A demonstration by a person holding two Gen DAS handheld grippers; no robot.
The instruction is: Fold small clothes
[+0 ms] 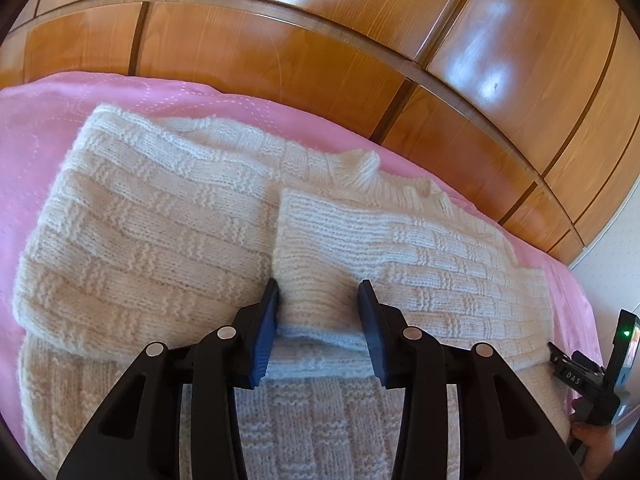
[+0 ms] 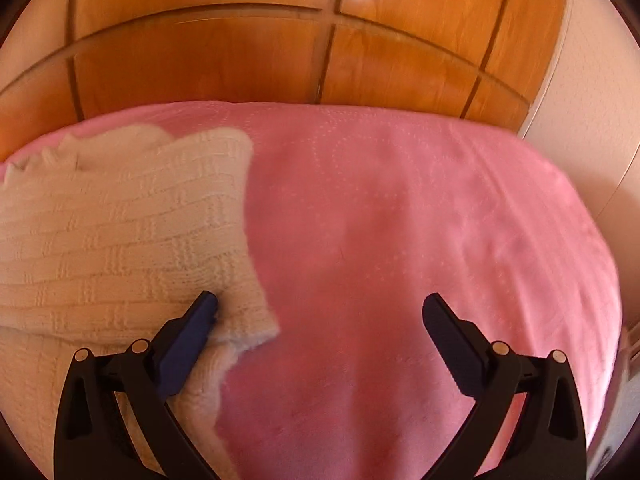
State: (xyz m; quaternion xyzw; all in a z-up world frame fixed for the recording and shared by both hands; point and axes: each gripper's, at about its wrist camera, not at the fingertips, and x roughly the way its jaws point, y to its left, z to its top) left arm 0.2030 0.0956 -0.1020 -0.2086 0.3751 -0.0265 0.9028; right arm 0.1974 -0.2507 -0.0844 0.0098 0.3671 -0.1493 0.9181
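Observation:
A cream knitted sweater point(image 1: 168, 216) lies on a pink bedspread point(image 1: 36, 120), both sleeves folded across its body. My left gripper point(image 1: 320, 296) is half open above the cuff of the right-hand folded sleeve point(image 1: 400, 240); the knit lies between its blue pads and I see no pinch. In the right wrist view the sweater point(image 2: 112, 224) fills the left side. My right gripper point(image 2: 320, 308) is wide open over the bedspread point(image 2: 400, 220), its left fingertip point(image 2: 206, 304) touching the sweater's right edge. The right gripper's body also shows in the left wrist view point(image 1: 596, 372).
A glossy wooden wardrobe point(image 1: 320, 48) stands right behind the bed, also seen in the right wrist view point(image 2: 280, 52). A pale wall point(image 2: 592, 92) is at the right. The bedspread to the right of the sweater is bare fabric.

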